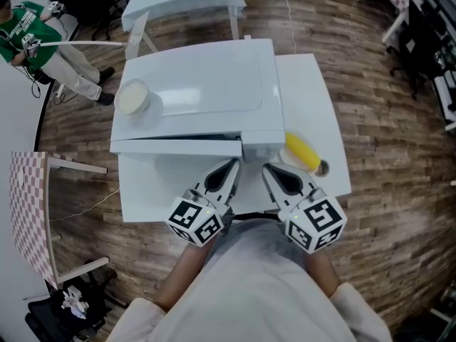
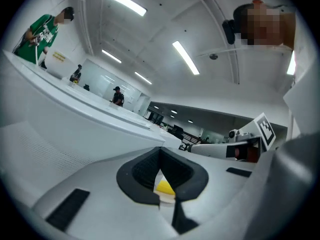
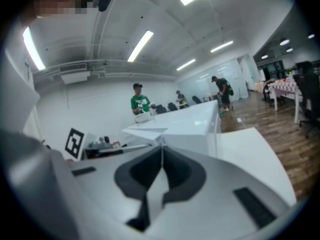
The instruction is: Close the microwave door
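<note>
Nearest the body, the left tool (image 1: pixel 233 164) and right tool (image 1: pixel 268 167) were held empty with jaws together, just short of the microwave door (image 1: pixel 178 147), which was seen slightly ajar. A flat, gentle push on its right end was judged best. A yellow item (image 1: pixel 302 152) lay to the right on the table (image 1: pixel 313 84). A bowl (image 1: pixel 132 96) on the microwave (image 1: pixel 199 84) could be jolted.

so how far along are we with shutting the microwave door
Done: the microwave door looks almost closed, but a dark gap shows along its top edge.
In hand: nothing is gripped. The left gripper and right gripper are just in front of the microwave, fingers together and empty. I can't tell if they touch it.
Left: probably a last push to seat the door flush.
</note>
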{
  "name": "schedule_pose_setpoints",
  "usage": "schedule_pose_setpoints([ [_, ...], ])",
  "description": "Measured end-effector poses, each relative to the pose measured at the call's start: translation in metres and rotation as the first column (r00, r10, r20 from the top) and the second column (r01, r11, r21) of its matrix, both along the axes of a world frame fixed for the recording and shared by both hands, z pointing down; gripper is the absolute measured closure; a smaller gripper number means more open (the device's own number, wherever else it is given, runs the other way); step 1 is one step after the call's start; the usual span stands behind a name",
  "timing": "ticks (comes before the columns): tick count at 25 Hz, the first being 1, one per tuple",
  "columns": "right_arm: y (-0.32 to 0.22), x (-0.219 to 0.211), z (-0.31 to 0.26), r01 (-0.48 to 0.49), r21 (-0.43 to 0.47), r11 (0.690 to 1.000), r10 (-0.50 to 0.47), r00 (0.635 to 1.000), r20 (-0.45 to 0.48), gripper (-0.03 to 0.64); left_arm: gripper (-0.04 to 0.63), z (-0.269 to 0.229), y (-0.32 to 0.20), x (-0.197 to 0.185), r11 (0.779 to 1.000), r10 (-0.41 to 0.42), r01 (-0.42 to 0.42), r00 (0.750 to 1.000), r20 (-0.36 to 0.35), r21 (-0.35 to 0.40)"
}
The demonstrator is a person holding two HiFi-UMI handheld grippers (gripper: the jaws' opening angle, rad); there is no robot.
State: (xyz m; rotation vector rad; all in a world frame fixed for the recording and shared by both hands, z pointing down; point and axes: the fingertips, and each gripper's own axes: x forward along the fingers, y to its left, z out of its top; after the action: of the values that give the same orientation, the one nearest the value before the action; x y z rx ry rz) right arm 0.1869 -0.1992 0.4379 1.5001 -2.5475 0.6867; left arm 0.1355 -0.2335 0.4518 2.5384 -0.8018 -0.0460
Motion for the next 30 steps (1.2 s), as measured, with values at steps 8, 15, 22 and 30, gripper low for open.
schedule_pose_setpoints([
  [8, -0.005, 0.001, -0.001, 0.003, -0.005, 1.000, -0.003, 1.000, -0.001, 0.594, 0.578, -0.002, -0.004, 0.002, 0.999, -0.010, 0.008, 0.998, -0.058, -0.043],
  [15, -0.009, 0.003, 0.006, 0.015, -0.021, 1.000, -0.015, 1.000, 0.003, 0.592, 0.578, 0.000, -0.006, 0.004, 0.996, -0.024, 0.015, 0.994, -0.107, -0.084],
  [22, -0.011, 0.001, 0.009, 0.019, -0.029, 0.999, -0.019, 1.000, 0.008, 0.593, 0.578, 0.001, -0.012, 0.005, 0.995, -0.033, 0.021, 0.992, -0.121, -0.098],
  [30, -0.008, 0.002, 0.010, 0.007, -0.038, 0.999, -0.007, 1.000, 0.006, 0.594, 0.578, 0.001, -0.022, 0.009, 0.994, -0.013, -0.001, 0.991, -0.132, -0.107],
])
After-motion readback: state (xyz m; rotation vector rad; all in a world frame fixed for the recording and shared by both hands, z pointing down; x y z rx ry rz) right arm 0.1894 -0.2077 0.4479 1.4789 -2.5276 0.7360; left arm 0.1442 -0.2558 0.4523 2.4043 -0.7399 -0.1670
